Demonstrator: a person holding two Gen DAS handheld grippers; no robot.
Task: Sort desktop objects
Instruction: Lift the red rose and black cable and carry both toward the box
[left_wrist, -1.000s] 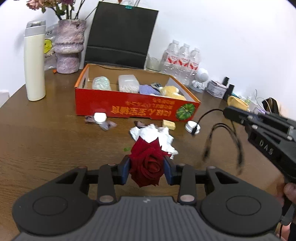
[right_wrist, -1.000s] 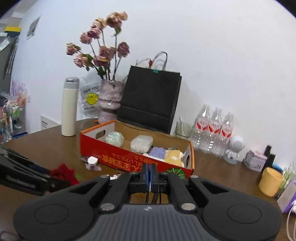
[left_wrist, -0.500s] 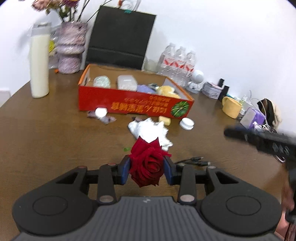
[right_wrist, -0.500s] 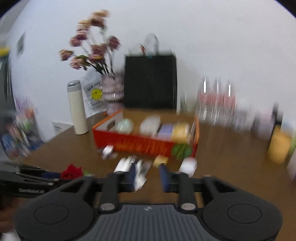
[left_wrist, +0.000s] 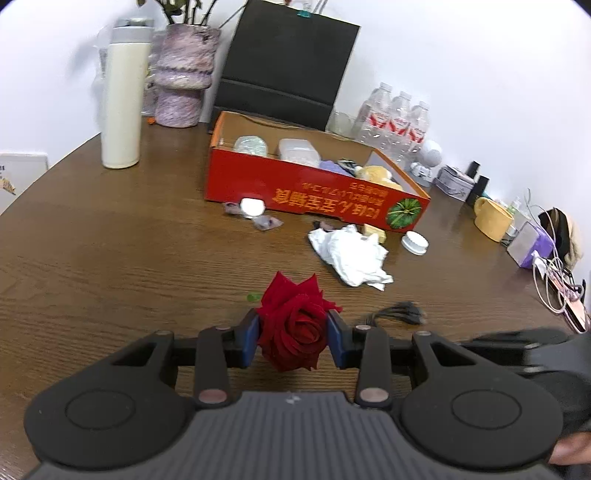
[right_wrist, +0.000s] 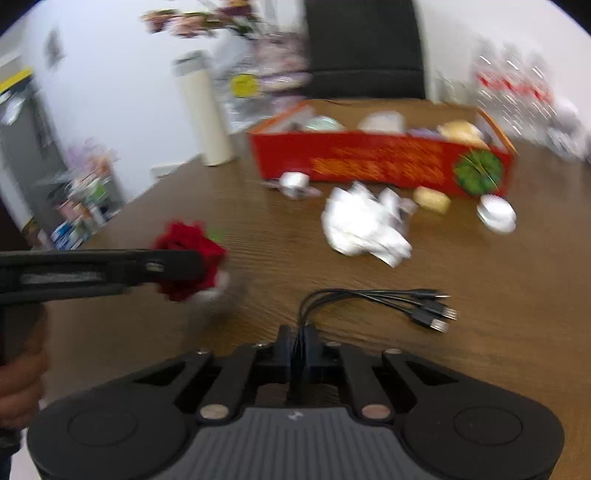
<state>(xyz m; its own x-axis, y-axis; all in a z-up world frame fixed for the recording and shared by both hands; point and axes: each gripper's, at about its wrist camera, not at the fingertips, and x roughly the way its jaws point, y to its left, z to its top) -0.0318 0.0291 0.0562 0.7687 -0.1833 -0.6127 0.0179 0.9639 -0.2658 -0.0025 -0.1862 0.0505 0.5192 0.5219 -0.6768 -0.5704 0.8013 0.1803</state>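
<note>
1. Left gripper (left_wrist: 293, 341): we are still clamped on the red rose (left_wrist: 295, 325), blue pads pressed to both sides of the bloom, low centre of the left wrist view.
2. Change: a second ago the black multi-head cable (right_wrist: 388, 301) dangled in the air from our right gripper (right_wrist: 300, 354); half a second ago it lay loose on the table. Now the right jaws are nearly shut and pinch the cable's cords, its plugs fanned out on the wood at centre right of the right wrist view.
3. Meaning, as we judge it: the cable has been re-gripped, so both hands carry an item ready for sorting.
4. Red box (left_wrist: 314, 192), upper centre, already holds several packets.
5. Loose items lie in front of the box: crumpled white tissue (left_wrist: 351, 254), white cap (left_wrist: 415, 243), small yellow block (left_wrist: 375, 233), wrapped candy (left_wrist: 252, 207).
6. The tissue lies between us and the box; the vase (left_wrist: 183, 70) and white bottle (left_wrist: 123, 96) stand upper left, clear of the path.
</note>
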